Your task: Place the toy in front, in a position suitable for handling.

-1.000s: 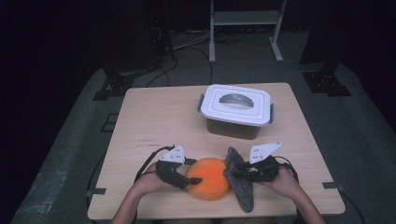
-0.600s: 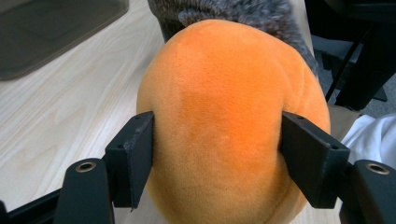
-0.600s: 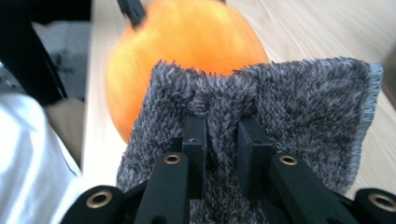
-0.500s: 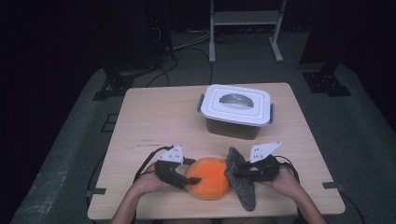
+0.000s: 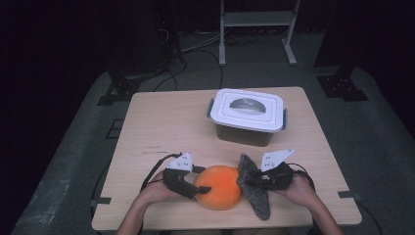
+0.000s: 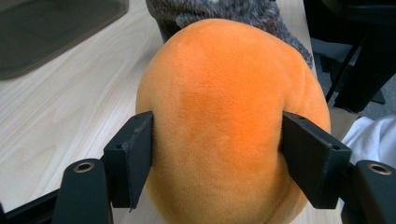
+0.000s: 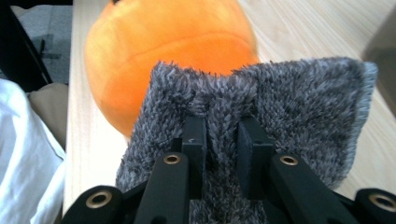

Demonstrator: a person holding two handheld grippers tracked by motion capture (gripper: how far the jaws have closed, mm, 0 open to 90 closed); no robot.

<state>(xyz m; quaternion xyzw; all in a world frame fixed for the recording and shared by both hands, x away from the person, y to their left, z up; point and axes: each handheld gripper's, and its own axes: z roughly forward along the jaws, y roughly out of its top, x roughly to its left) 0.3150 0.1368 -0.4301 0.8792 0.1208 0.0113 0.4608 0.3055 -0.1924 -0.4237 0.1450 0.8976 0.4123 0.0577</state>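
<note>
Nothing has shifted over the last second. My left gripper (image 6: 217,154) stays clamped on the orange plush (image 5: 219,186) at the counter's (image 5: 166,127) near edge; my right gripper (image 7: 222,135) keeps pinching the grey cloth (image 7: 280,102) against it. Judgement: wiping not begun.

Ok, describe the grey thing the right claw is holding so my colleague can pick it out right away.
Start at the wooden table and find the white-lidded storage box toward the far side. Come to the near edge, where a round orange plush sits between the two hands. The grey shaggy cloth lies against the plush, pinched in the right claw: it is flat, fuzzy and dark grey, not round or orange.
</note>
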